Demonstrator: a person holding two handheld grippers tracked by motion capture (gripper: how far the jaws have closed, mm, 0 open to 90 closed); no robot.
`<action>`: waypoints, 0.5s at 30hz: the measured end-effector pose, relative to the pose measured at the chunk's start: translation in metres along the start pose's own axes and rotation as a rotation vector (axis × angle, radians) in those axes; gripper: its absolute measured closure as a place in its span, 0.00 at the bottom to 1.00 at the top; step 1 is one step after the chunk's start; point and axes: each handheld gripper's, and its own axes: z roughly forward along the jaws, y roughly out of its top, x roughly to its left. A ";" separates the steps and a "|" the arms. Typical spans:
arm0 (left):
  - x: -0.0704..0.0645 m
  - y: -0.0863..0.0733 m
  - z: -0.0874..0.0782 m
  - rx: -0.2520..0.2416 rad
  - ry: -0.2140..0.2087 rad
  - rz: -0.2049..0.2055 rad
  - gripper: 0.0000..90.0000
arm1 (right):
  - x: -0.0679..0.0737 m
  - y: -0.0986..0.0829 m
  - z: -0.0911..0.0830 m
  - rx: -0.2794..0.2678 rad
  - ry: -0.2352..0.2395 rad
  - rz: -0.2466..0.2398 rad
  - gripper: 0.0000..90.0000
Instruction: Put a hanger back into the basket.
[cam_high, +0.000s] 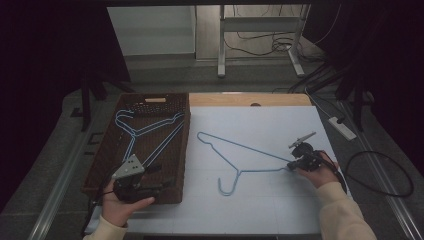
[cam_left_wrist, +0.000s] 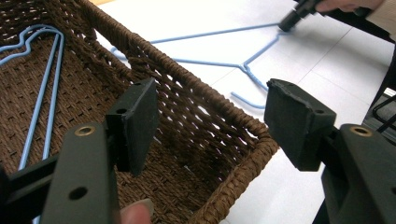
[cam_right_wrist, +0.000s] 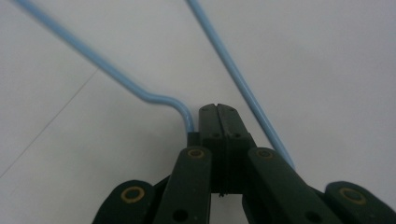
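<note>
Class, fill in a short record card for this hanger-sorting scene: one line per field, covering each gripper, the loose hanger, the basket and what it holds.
Right gripper: jaws shut on the corner of the blue hanger on the table
Left gripper: jaws open, holding nothing, over the near corner of the wicker basket
Blue hanger on the table: lies flat on the white table, hook toward the person
Basket contents: blue hangers in the basket, lying on its floor
Basket position: left part of the table, beside the loose hanger
</note>
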 end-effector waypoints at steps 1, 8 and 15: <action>0.001 0.000 0.000 0.000 -0.002 -0.004 0.39 | 0.004 -0.005 -0.002 -0.001 0.009 0.000 1.00; 0.003 0.000 -0.001 -0.013 -0.005 -0.018 0.39 | 0.038 -0.040 -0.016 -0.017 0.084 -0.013 1.00; 0.004 0.000 -0.002 -0.016 -0.005 -0.024 0.39 | 0.069 -0.052 -0.020 -0.023 0.137 -0.053 1.00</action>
